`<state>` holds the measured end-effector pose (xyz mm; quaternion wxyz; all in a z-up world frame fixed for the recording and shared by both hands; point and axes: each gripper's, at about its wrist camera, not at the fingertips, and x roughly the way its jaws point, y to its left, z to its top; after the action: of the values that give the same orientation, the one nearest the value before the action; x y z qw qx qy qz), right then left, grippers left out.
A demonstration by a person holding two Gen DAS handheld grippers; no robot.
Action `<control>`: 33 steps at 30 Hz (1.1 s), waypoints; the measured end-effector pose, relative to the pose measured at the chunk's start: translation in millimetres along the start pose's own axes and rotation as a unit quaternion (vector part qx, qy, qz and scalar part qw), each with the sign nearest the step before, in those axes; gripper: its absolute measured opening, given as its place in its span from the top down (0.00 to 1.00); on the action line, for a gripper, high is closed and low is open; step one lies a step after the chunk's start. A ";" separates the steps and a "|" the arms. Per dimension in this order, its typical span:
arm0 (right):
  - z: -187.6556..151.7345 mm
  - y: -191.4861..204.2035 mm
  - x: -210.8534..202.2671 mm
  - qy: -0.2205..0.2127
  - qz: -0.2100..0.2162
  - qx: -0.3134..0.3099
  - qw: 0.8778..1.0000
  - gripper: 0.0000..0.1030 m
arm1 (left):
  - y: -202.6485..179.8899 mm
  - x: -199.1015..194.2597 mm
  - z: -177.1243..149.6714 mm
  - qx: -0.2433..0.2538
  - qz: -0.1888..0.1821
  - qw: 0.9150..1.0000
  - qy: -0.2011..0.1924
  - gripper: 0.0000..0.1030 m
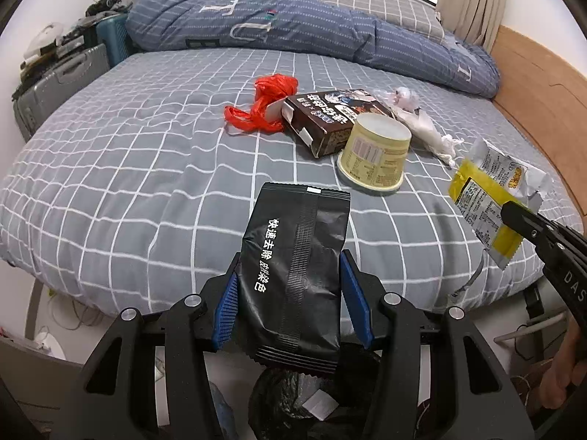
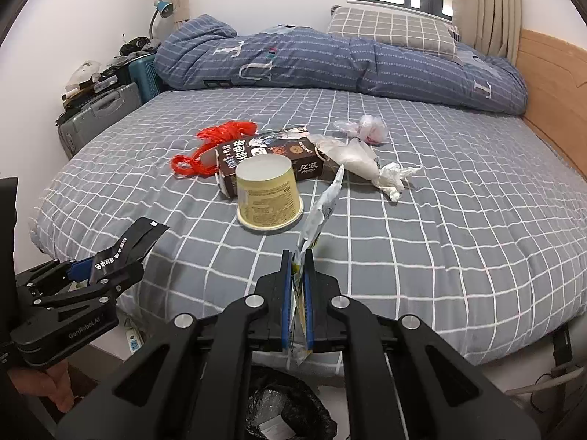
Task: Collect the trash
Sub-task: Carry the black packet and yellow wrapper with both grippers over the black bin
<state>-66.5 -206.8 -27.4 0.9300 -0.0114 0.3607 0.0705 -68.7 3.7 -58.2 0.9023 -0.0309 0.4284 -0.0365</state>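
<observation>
Left claw [image 1: 290, 286] grips a black Chinese-lettered packet [image 1: 293, 264]; right claw [image 2: 298, 286] pinches a yellow, perhaps snack, wrapper [image 2: 315, 220].

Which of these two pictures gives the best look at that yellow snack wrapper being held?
The left wrist view: the yellow wrapper faces that camera flat, print visible, pinched by the right tool. The right wrist view shows the wrapper edge-on between that tool's pads.
</observation>
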 end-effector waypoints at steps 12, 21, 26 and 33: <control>-30.9 9.1 -32.4 -0.001 0.002 0.003 1.000 0.95 | -1.7 -26.2 -32.0 0.004 0.006 1.000 -0.003 0.51; -54.4 15.8 -44.4 0.012 0.001 0.001 1.000 0.95 | -9.0 -31.4 -57.1 0.011 0.004 1.000 0.012 0.51; -65.3 21.0 -46.8 0.021 0.005 -0.003 1.000 0.95 | -7.6 -36.3 -68.7 0.006 0.006 1.000 0.019 0.51; -78.2 23.4 -52.4 0.034 0.007 0.001 0.999 0.95 | -4.6 -43.6 -83.0 0.000 0.005 1.000 0.026 0.51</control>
<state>-160.4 -195.7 -49.2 0.9168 -0.0103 0.3919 0.0766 -160.8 1.1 -76.6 0.8910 -0.0281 0.4521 -0.0324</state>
